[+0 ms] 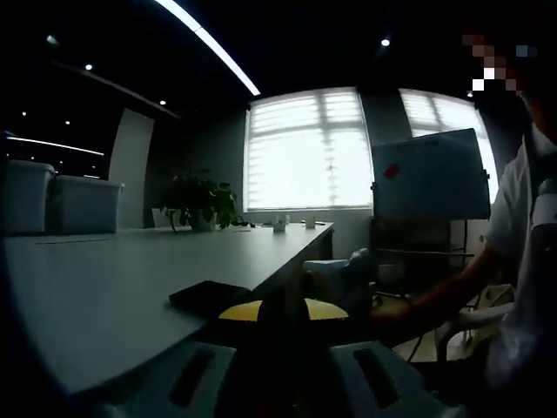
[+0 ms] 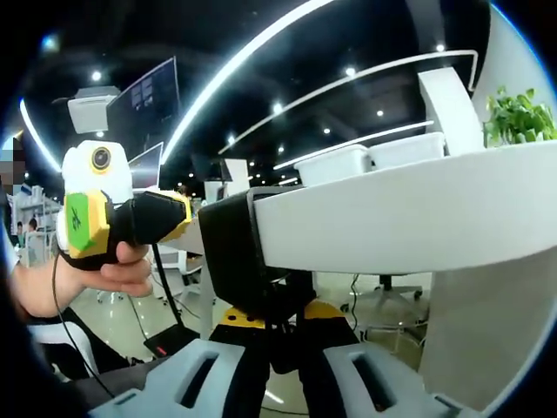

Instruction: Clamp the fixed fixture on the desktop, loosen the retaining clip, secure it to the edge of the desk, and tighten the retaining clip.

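Observation:
The black fixture (image 2: 233,252) sits clamped around the edge of the white desk (image 2: 392,218), its top plate (image 1: 209,296) lying flat on the desktop. In the right gripper view, my left gripper (image 2: 184,218) comes in from the left in a person's hand (image 2: 130,270), shut on the fixture's side. My left gripper (image 1: 283,335) shows a dark part of the fixture between its jaws. My right gripper (image 2: 283,348) is under the desk edge, shut on the dark retaining clip (image 2: 285,318) that hangs below the fixture. Its pale body (image 1: 344,277) shows beside the desk.
White storage bins (image 1: 61,200) stand at the far left of the desk (image 1: 104,287), with a potted plant (image 1: 200,202) and small cups (image 1: 280,223) at the far end. A whiteboard (image 1: 431,178) and a chair (image 1: 470,322) stand right of the desk. A person's sleeve (image 1: 522,261) is close by.

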Action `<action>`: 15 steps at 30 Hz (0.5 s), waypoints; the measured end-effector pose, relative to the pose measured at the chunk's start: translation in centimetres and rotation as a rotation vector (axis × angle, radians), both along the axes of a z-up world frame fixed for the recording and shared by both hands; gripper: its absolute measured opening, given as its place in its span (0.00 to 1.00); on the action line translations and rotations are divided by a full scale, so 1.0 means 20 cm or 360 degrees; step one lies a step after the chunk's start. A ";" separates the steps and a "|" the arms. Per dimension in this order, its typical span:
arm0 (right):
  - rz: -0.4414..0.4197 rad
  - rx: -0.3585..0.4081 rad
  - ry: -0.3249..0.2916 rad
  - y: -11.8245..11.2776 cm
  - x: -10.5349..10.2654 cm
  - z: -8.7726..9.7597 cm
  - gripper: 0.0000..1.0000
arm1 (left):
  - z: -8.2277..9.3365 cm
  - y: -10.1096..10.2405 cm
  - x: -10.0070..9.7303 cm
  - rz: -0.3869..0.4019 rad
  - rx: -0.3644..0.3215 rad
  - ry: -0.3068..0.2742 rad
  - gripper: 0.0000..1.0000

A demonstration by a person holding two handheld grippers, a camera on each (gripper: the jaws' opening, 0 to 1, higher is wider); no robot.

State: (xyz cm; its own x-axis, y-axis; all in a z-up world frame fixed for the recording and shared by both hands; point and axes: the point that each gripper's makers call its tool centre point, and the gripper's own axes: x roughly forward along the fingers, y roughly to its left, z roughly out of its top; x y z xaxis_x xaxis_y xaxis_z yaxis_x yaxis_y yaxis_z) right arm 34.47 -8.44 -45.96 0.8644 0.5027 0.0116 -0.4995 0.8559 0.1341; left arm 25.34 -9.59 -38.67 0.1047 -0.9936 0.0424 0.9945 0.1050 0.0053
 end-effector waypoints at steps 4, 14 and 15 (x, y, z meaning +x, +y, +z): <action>0.0001 0.0007 -0.0010 0.00 -0.01 0.00 0.10 | -0.01 -0.01 0.01 0.0019 -0.0007 0.0013 0.16; 0.0035 0.0009 -0.0070 -0.02 -0.05 0.01 0.16 | -0.05 -0.02 0.07 0.0070 -0.0025 0.0072 0.16; 0.0029 0.0023 -0.0067 -0.02 -0.05 0.01 0.16 | -0.06 -0.02 0.08 0.0077 -0.0017 0.0073 0.16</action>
